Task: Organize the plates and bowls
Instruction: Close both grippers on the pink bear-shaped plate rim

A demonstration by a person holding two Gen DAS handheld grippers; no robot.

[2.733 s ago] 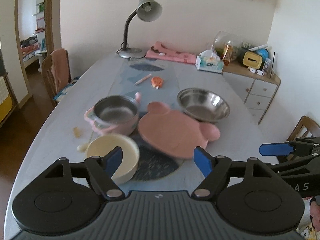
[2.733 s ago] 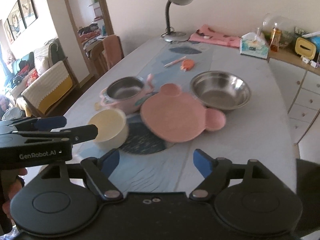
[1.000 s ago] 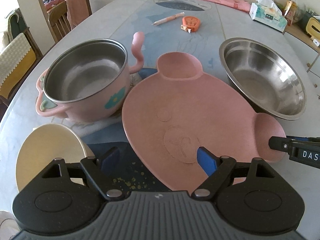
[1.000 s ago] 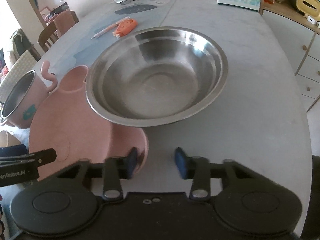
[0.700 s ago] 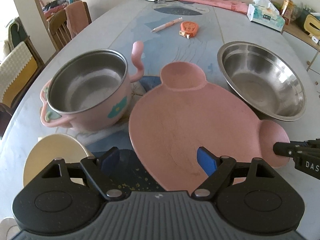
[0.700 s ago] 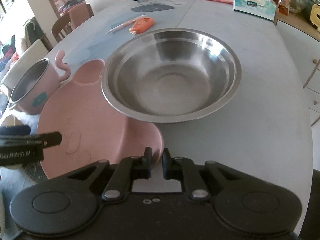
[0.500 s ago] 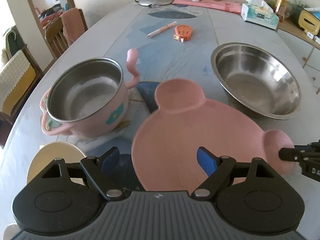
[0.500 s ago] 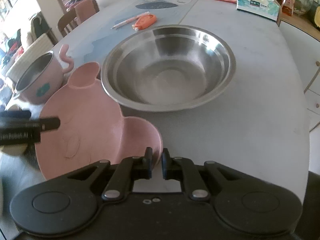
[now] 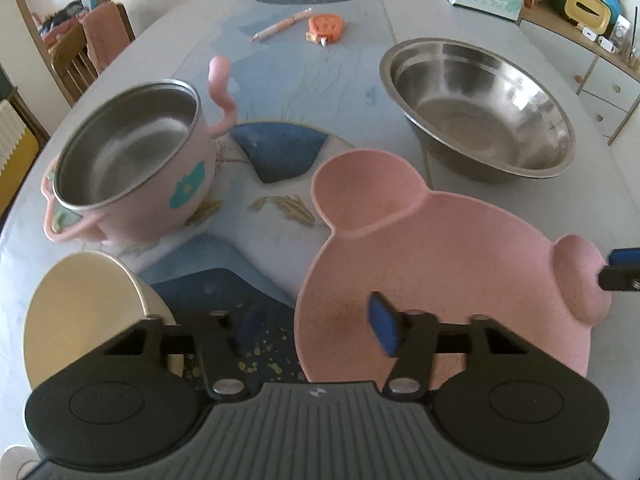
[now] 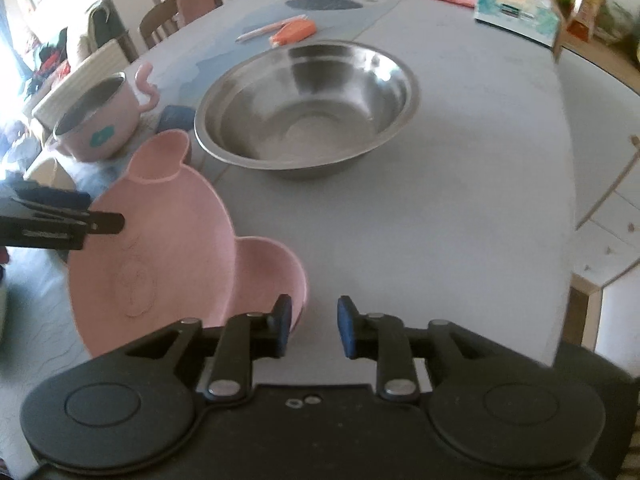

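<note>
Far left of the left wrist view: cream bowl [image 9: 80, 312], near edge cut off by the gripper body; nothing seen in the visible part. Behind it, pink pot [image 9: 132, 168] with steel lining, empty, curly pink handle toward the far side of the table [image 9: 560, 216], a second handle at its near left.

Left gripper [image 9: 316, 330]: its left finger is blurred and hard to make out against the dark blue patch of the table print. Its right pad lies over the pink plate [image 9: 452, 276], its left pad beyond the plate's left edge. Jaws closing, the plate's rim between them; contact with the pads cannot be confirmed.

Pink plate: bear-head shape, two round ear wells, nothing in them. One ear points away toward the far end of the table, the other to the right; long axis runs roughly near-left to right. Near edge hidden under the gripper body. In the right wrist view it looks tilted; whether it touches the table cannot be told.

Steel bowl [image 9: 480, 108]: far right, empty, upright on bare table, apart from the plate.

Right gripper [image 10: 311, 327]: jaws opening, pads apart. Left pad sits just at the right ear's rim, right pad over bare table, clamping nothing.
</note>
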